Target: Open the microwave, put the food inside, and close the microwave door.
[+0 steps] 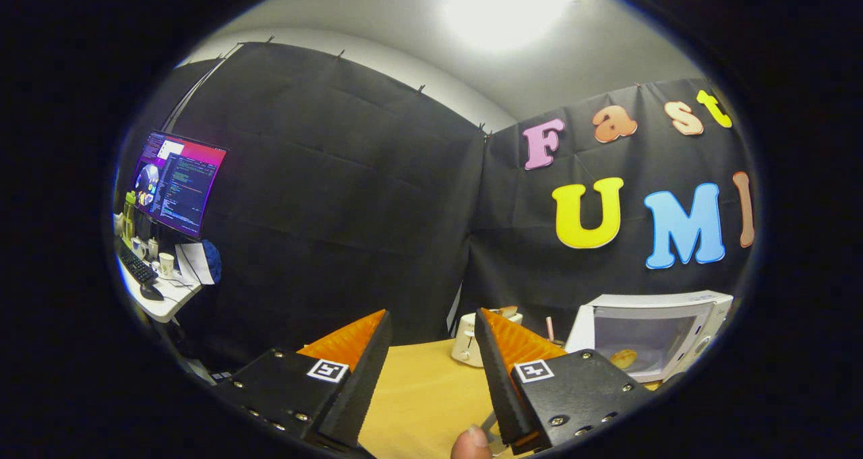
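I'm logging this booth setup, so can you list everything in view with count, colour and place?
microwave: one, white, on the table beyond the fingers, door shut
food: one, tan, seen behind the microwave's door window
toaster: one, white, on the table just beyond the fingers
table: one, light wood, under the fingers
monitor: one, lit, on a far desk
keyboard: one, black, on that desk
cup: one, white, beside the keyboard
gripper: one, fingers open, holding nothing
fingertip: one, person's, between the fingers

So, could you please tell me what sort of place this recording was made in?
Probably a cloth-walled recording booth in an office or lab: a microwave and toaster stand on a wooden table ahead of the open gripper, and a desk with monitor and keyboard sits beyond.
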`<act>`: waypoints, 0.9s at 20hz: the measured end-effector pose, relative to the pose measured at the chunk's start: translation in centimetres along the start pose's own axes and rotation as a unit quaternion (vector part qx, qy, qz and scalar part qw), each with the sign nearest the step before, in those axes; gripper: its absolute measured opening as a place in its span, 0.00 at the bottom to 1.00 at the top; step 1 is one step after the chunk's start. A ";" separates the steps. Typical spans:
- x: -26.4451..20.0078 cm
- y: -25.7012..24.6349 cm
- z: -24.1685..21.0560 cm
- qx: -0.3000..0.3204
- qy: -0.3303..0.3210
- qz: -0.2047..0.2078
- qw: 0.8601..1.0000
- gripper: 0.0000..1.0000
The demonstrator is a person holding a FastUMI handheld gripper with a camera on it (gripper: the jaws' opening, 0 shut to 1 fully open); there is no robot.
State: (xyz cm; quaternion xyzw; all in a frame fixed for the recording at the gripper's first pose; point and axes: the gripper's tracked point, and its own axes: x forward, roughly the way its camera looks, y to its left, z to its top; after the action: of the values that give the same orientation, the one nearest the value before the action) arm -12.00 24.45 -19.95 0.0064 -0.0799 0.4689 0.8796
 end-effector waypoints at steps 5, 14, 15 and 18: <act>0.7 -0.2 -2.6 0.020 0.033 -0.017 0.999 0.06; 1.5 -2.2 -10.8 0.062 0.137 -0.046 0.988 0.07; 1.4 -2.9 -11.2 0.061 0.139 -0.056 0.987 0.07; 0.3 -4.7 -12.4 0.060 0.150 -0.079 0.984 0.05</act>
State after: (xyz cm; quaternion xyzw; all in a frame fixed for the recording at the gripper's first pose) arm -6.25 23.11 -31.80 -0.0045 0.0823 0.3976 0.9139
